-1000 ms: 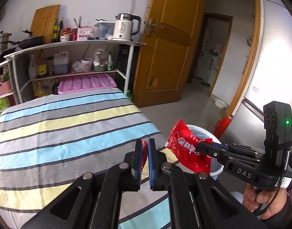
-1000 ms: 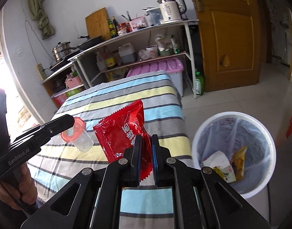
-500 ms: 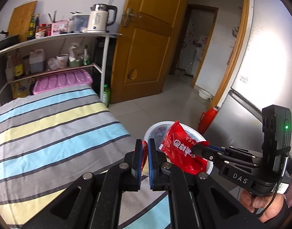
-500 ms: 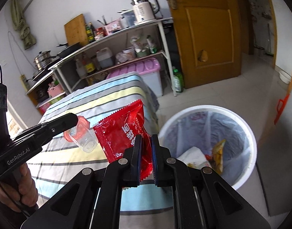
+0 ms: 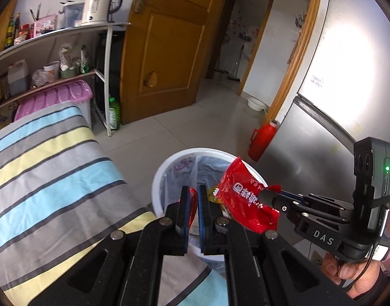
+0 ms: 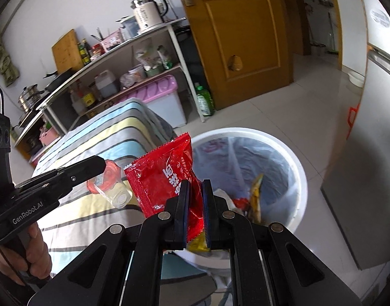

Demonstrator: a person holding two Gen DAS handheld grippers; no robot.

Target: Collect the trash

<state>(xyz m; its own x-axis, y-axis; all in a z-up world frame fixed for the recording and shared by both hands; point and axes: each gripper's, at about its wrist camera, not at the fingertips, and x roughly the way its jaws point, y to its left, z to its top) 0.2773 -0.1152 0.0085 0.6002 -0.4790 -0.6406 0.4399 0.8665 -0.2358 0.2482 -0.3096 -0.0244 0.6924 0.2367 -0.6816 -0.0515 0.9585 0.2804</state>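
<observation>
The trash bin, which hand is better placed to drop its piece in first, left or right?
Right, probably. The right gripper holds the red wrapper at the white bin's near rim. The left gripper pinches a small cup that, in the right wrist view, is over the striped cloth.

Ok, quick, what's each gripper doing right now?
Left gripper: shut on the red-lidded cup.
Right gripper: shut on the red wrapper, by the bin.

both wrist views over bin (image 5: 159,178)
</observation>
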